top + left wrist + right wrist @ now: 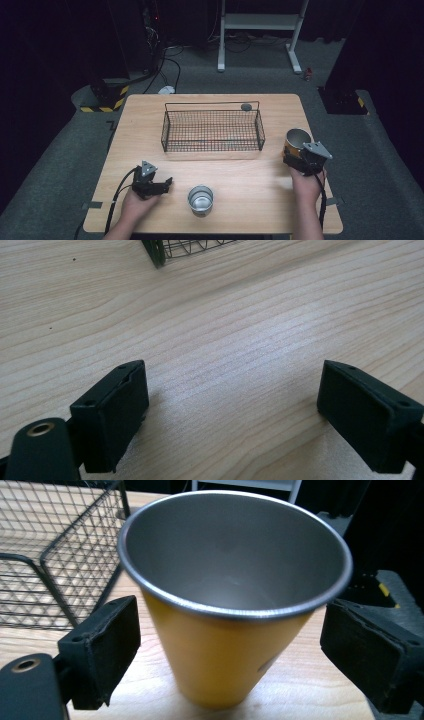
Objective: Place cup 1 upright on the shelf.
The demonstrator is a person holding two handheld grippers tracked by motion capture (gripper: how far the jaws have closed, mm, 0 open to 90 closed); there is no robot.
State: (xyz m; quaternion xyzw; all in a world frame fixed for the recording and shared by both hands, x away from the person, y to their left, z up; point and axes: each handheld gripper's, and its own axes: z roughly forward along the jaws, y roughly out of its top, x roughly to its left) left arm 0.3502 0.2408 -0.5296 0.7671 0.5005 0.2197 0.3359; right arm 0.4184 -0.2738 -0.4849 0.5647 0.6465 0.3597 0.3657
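Observation:
A yellow cup (295, 141) with a bare steel inside stands upright near the table's right edge. My right gripper (297, 156) reaches it from the near side. In the right gripper view the yellow cup (225, 660) stands between the black jaws of the right gripper (230, 630), with a narrow gap on each side, so the jaws are open. A steel cup (200, 199) stands at the front middle of the table. Left of it my left gripper (168, 182) lies low over the wood, pointing right. In its own view the left gripper (232, 390) is open over bare wood.
A black wire basket (212, 131) stands at the middle back of the wooden table (145, 120); its corner (156, 251) shows ahead of the left gripper. A small grey round thing (245, 106) lies behind the basket. The table's right edge is close to the yellow cup.

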